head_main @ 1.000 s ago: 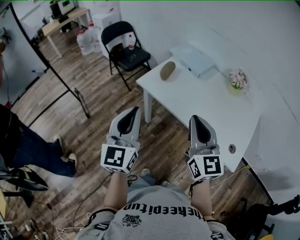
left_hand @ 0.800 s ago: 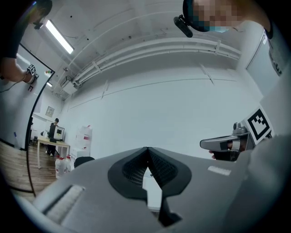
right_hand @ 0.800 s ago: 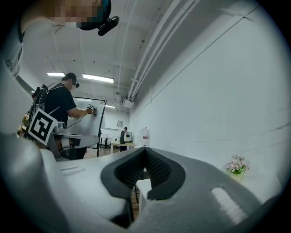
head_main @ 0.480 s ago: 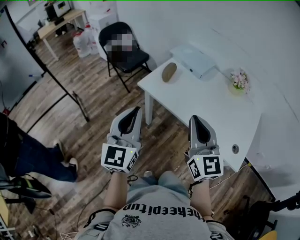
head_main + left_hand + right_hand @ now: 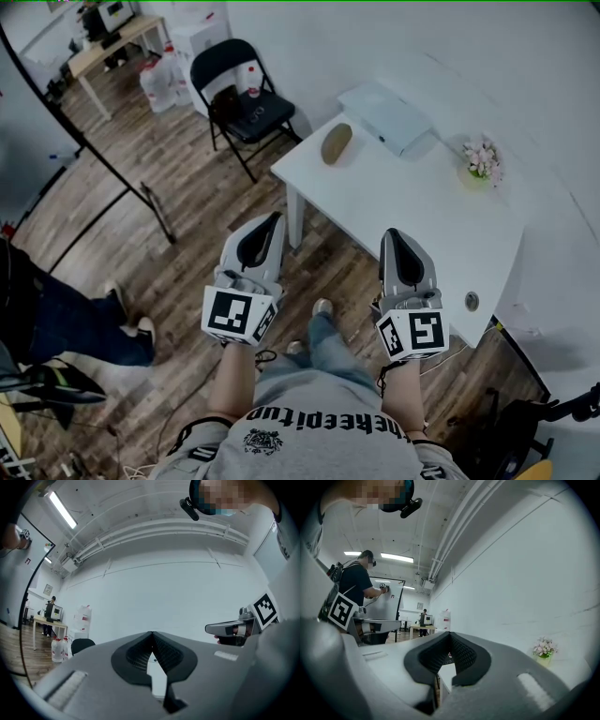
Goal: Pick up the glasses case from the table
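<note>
Room with a wood-plank floor [image 5: 187, 206] and plain white walls. White surface [image 5: 422, 220], rectangular, set against the wall at the right of the head view, one leg visible at its near left corner. Black folding chair [image 5: 246, 103], standing on the floor just beyond the surface's far left corner, a few small items on its seat. A second person [image 5: 56, 319] stands at the left edge, dark trousers and shoes only. Flat white box [image 5: 386, 114], lying at the far end of the surface. Left gripper [image 5: 274, 218], held out over the floor short of the surface, jaws together with nothing between them. Right gripper [image 5: 391, 233], held alongside it at the surface's near edge, jaws likewise together and empty. Glasses case [image 5: 336, 142], brown, oval, lying flat near the far left corner of the surface, near the white box, well apart from both grippers. Small pot of pink flowers [image 5: 478, 161], near the wall side.
</note>
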Demonstrator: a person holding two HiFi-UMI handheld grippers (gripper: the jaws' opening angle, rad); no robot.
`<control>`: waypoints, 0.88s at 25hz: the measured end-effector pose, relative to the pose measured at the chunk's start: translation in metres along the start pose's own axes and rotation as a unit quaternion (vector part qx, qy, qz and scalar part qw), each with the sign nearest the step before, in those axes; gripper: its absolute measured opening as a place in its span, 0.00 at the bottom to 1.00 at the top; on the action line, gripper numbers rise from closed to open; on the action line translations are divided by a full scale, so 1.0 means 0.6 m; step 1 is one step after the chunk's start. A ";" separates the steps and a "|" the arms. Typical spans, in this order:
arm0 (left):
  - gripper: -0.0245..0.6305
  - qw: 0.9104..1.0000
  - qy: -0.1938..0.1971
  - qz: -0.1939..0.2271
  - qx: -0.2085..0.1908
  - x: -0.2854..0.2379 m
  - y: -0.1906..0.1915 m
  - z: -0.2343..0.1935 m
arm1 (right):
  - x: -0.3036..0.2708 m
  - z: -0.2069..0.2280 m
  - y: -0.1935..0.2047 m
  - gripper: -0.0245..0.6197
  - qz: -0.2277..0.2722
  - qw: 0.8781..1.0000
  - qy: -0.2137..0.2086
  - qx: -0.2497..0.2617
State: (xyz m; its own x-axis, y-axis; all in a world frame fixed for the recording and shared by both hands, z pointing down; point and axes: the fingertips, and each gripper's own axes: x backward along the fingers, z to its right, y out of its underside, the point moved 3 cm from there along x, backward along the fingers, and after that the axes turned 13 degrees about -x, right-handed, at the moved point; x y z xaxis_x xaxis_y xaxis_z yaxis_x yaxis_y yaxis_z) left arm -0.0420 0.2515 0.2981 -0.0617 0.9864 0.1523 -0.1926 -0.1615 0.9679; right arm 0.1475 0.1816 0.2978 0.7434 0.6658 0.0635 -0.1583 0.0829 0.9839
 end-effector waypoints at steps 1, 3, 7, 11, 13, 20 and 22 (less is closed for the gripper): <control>0.07 1.000 -0.001 0.000 0.000 -0.007 0.000 -0.003 | -0.008 0.003 -0.002 0.05 0.000 1.000 -0.002 0.000; 0.07 1.000 -0.002 -0.001 -0.001 -0.021 0.002 -0.010 | -0.027 0.009 -0.004 0.04 0.000 1.000 -0.006 -0.001; 0.07 1.000 -0.009 -0.004 -0.005 -0.055 0.009 -0.026 | -0.071 0.024 -0.007 0.04 0.000 1.000 -0.018 0.000; 0.07 1.000 -0.019 -0.004 -0.004 -0.096 0.014 -0.049 | -0.119 0.045 -0.014 0.04 0.000 1.000 -0.029 0.000; 0.07 1.000 -0.024 -0.002 -0.004 -0.118 0.016 -0.061 | -0.145 0.056 -0.017 0.04 0.000 0.999 -0.034 0.000; 0.07 0.999 -0.037 0.000 -0.009 -0.191 0.017 -0.087 | -0.223 0.094 -0.032 0.04 0.001 0.999 -0.052 0.002; 0.07 0.999 -0.041 -0.001 -0.010 -0.209 0.020 -0.092 | -0.241 0.107 -0.034 0.05 0.000 0.999 -0.055 0.000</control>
State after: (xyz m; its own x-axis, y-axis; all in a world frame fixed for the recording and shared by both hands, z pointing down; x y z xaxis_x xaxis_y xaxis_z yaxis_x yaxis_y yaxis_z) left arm -0.0905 0.1242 0.2796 0.0195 0.9857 0.1673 -0.2114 -0.1595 0.9643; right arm 0.0850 0.0363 0.2796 0.8098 0.5810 0.0814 -0.1579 0.0821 0.9840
